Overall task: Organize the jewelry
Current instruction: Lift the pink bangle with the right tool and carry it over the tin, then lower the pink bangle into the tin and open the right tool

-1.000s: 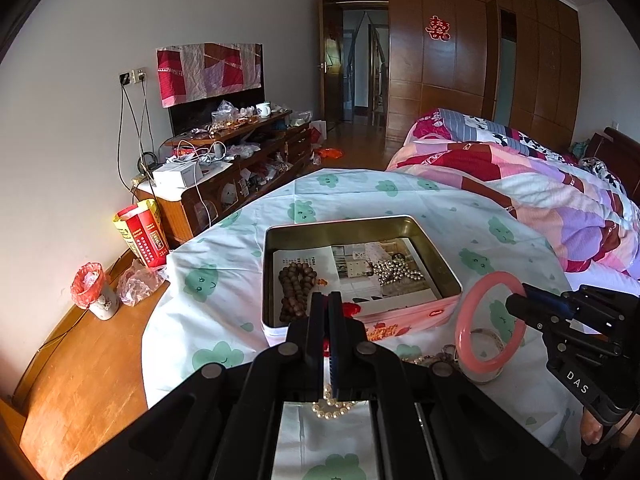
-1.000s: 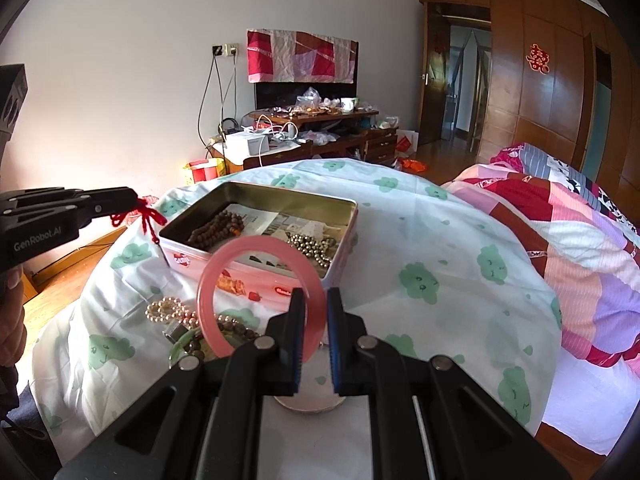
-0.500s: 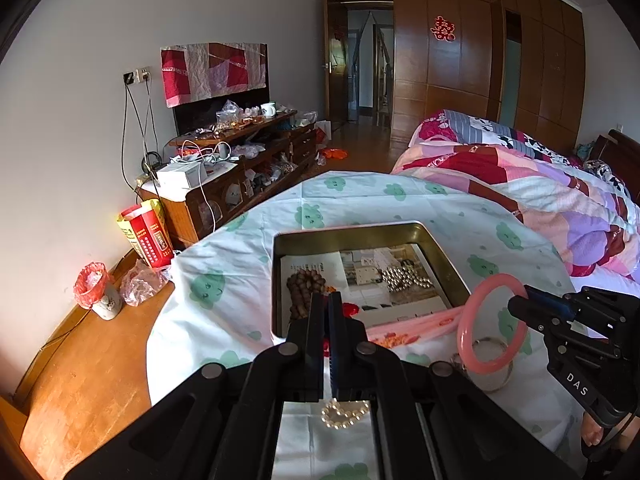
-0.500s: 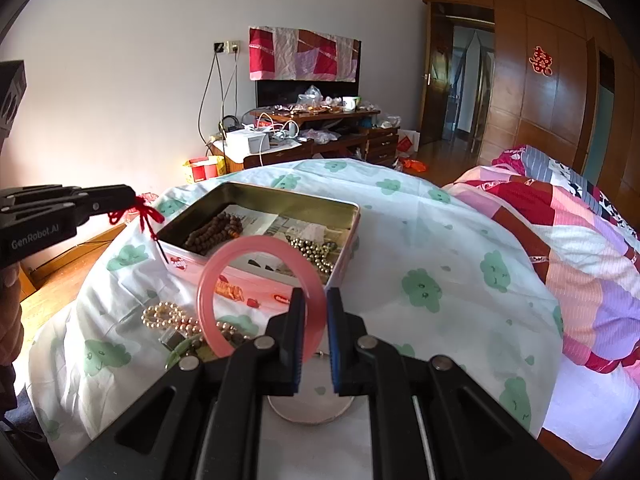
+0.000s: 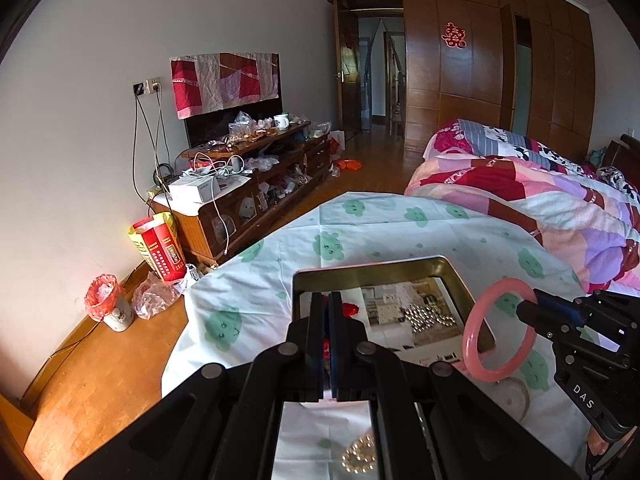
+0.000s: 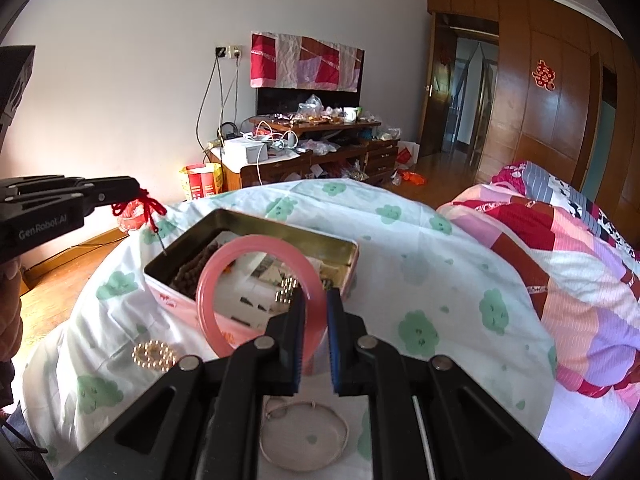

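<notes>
Both grippers have lifted and come closer over the tin (image 6: 352, 256) than a second ago. The right gripper (image 6: 314, 312) still pinches the pink bangle (image 6: 212, 280) above the tin's near edge. The left gripper (image 5: 329, 308) still clamps a red string (image 6: 150, 206) by its left edge.

White wall (image 5: 80, 120), wooden floor (image 5: 100, 380), cluttered cabinet (image 6: 320, 152).

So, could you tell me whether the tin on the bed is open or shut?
Open: the tin has no lid on, and beads lie inside.
</notes>
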Motion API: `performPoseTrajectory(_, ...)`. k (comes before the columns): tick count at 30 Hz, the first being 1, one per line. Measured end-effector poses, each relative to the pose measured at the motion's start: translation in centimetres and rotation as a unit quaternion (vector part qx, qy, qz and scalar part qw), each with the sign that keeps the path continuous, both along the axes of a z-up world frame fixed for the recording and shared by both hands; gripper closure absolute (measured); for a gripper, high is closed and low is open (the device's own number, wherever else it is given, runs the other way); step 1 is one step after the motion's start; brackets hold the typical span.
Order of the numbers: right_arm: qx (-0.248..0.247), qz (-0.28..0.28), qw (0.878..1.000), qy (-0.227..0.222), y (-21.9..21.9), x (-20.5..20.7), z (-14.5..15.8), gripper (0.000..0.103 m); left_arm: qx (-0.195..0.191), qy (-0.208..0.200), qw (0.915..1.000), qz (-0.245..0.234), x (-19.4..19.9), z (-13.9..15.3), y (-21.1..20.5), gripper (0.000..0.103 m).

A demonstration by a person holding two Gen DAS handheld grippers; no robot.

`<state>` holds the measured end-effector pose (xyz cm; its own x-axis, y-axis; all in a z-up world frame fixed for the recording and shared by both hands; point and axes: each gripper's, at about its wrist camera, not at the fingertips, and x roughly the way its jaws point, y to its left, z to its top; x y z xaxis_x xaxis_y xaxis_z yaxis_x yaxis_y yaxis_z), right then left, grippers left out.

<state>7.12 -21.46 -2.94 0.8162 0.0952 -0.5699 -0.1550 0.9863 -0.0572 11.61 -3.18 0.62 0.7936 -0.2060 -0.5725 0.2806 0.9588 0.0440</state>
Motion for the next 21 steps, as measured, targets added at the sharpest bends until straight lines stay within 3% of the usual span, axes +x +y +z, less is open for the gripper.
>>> performPoseTrajectory(21, -0.025, 0.0, 0.999, 0.024, 1.4, 5.6, -0.6, 0.091, 0.024, 0.018, 0.9995, 0.015, 5.3, -1.0, -1.3, 0.103)
